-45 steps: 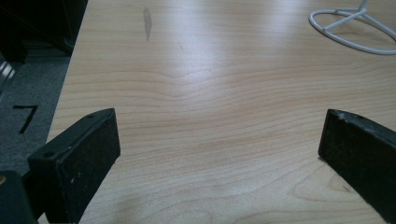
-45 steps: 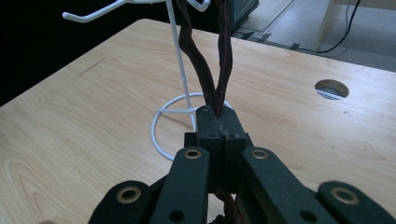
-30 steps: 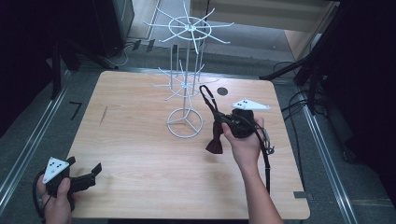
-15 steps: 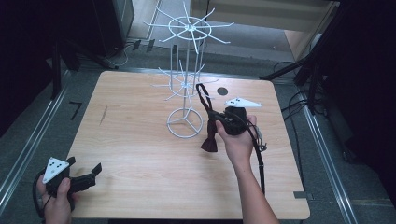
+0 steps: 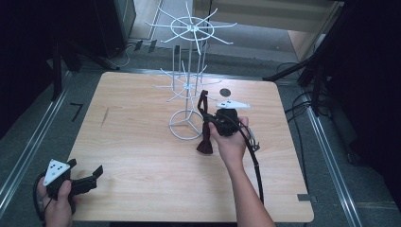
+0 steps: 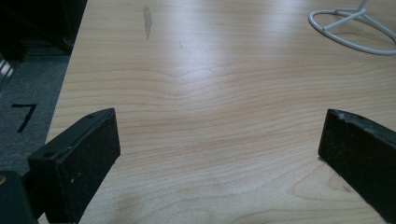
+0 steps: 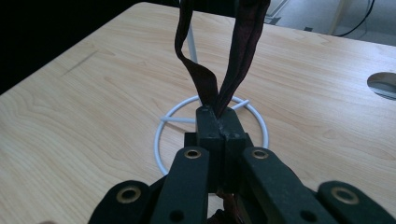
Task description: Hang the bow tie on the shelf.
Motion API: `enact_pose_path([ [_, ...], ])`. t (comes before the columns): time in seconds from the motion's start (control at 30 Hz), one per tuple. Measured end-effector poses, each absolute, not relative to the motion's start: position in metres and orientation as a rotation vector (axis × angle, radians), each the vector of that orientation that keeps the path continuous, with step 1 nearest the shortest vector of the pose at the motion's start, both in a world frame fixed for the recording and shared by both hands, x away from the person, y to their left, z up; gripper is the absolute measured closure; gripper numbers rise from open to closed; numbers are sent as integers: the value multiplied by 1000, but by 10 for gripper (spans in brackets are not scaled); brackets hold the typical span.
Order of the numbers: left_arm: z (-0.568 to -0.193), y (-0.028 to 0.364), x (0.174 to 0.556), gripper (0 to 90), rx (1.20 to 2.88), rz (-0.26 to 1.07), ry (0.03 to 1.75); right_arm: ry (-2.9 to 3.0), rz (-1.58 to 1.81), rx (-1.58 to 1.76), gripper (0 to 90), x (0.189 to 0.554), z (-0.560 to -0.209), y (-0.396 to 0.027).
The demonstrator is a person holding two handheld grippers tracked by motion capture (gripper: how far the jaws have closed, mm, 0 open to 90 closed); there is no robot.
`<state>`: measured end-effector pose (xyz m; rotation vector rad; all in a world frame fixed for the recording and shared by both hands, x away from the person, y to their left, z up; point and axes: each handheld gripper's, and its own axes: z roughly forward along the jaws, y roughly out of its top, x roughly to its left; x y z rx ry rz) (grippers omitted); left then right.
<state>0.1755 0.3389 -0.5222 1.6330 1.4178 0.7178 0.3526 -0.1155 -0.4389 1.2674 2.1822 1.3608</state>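
A white wire rack (image 5: 188,85) with spoke arms stands on the wooden table (image 5: 142,156); its ring base (image 7: 161,135) lies just ahead of my right gripper. My right gripper (image 5: 211,122) is shut on a dark red bow tie (image 5: 205,143), pinching its strap. The strap's loop (image 7: 243,51) rises from the jaws in front of the rack's pole. The bow part hangs below the hand, just above the table. My left gripper (image 5: 90,177) is held low at the table's near left corner, open, with only bare wood between its fingers (image 6: 79,158). The rack's base ring (image 6: 355,44) shows far off in the left gripper view.
A round dark hole (image 5: 225,91) sits in the table behind the right hand. A dark smear (image 5: 104,116) marks the wood at the left. A black cable (image 5: 255,165) trails along the right forearm. Metal rails and grey floor flank the table.
The right gripper has carried the bow tie a little to the left, closer to the rack's base and pole. The left gripper has stayed put.
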Motion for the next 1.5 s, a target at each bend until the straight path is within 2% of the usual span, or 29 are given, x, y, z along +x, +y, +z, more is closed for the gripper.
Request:
enact_pose_path([
  [0.73,-522,339,176,0,1634,718,1418,2157,1339,1271,897,360,-459,-115],
  [0.93,-522,339,176,0,1635,716,1418,2165,1362,1216,800,358,-459,-114],
  [0.97,-522,339,176,0,1635,715,1419,2170,1375,1202,768,358,-459,-115],
  [1.07,-522,339,176,0,1636,716,1419,2149,1409,1191,583,355,-457,-116],
  [1.1,-522,339,176,0,1636,716,1419,2149,1409,1191,583,355,-457,-116],
  [1.13,-522,339,176,0,1635,717,1418,2135,1405,1198,468,354,-457,-117],
  [1.17,-522,339,176,0,1635,717,1418,2135,1405,1198,468,354,-457,-117],
  [1.2,-522,339,176,0,1636,717,1418,2118,1368,1203,322,351,-456,-118],
  [1.3,-522,339,176,0,1636,718,1418,2086,1331,1223,122,348,-456,-120],
  [1.43,-522,339,176,0,1638,718,1419,2071,1338,1233,26,342,-456,-130],
  [1.5,-522,339,176,0,1638,719,1419,2067,1347,1238,22,341,-456,-133],
])
